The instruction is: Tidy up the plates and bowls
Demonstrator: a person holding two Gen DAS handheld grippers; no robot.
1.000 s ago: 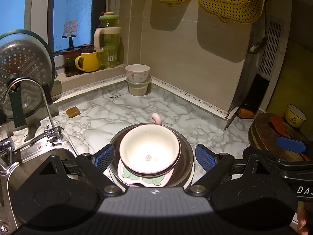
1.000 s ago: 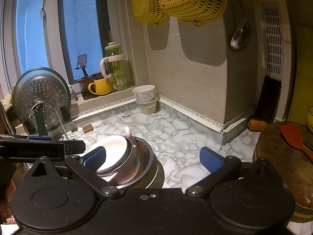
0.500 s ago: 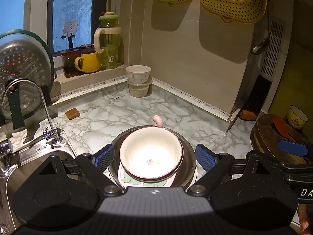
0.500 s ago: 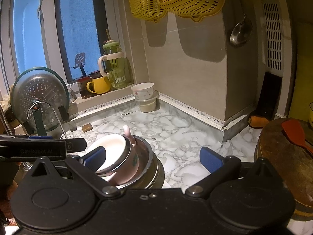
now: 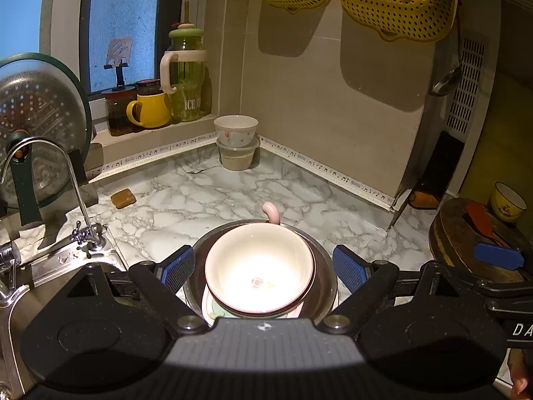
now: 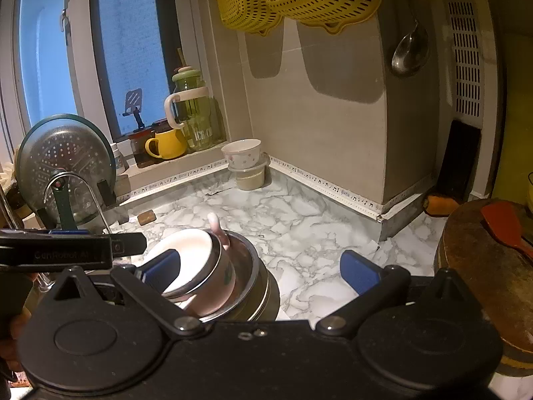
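Bowl stack sits on the marble worktop (image 5: 233, 196) just right of the sink (image 5: 50, 266): a white bowl (image 5: 260, 273) with a pink rim, nested in a pink cup-like bowl (image 6: 216, 283) with a curled handle (image 5: 271, 211), all inside a steel bowl (image 5: 324, 266). A pale green patterned piece peeks out under the white bowl; can't tell what it is.

Key relation: stack lies dead ahead of the left gripper (image 5: 263, 266), centred between its blue pads (image 5: 349, 268), which stand to either side at about the steel rim. Left gripper is spread wide, pads not pressing on anything. It looks down on the stack at a shallow tilt. No long axis to speak of, bowls are round; only the handle breaks symmetry, pointing away from the left gripper toward the back wall.

From the right wrist view the stack is off to the left, partly behind the left pad of the right gripper (image 6: 260, 266). Right gripper is also spread, nothing between its pads but bare worktop. Its tip shows in the left view at far right, over the wooden board (image 5: 466, 250).

Judgement: left hand is the nearer and better lined up; a short push forward and down would bracket a bowl. Another white bowl (image 5: 236, 130) sits on a lidded tub (image 5: 238, 158) in the far corner, well apart, a likely stacking spot.
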